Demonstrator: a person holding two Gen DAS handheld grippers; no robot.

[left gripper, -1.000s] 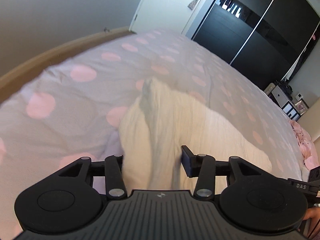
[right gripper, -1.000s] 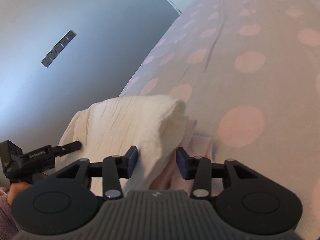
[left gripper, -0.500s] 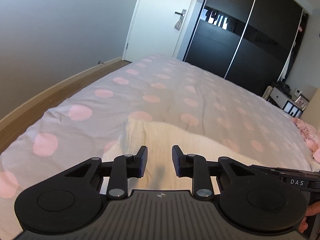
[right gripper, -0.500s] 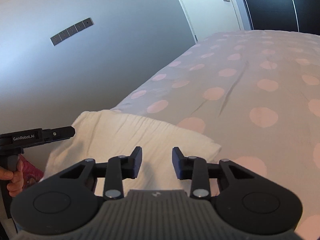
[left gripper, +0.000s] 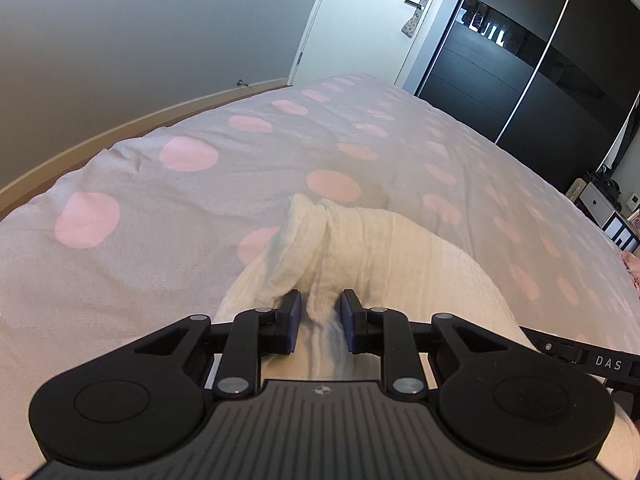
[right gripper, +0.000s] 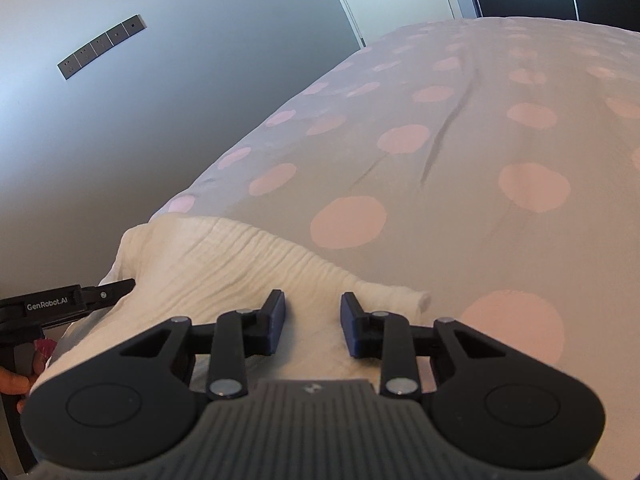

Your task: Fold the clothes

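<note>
Cream cloth on the dotted bed, one claw on each side of it.

My left claw stands narrow around a raised ridge of the cream garment; whether the pads press it I cannot tell. The garment runs ahead of the fingers onto the pink-dotted duvet. My right claw gapes wider, jaws apart just over the garment's flat ribbed surface, gripping nothing; beyond its tips lies bare duvet.

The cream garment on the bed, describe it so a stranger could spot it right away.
Find the bed with the pink-dotted duvet. At its near edge lies the cream garment, bunched up between the left tool fingers. It is the only plain, crinkly-textured cloth there.
</note>
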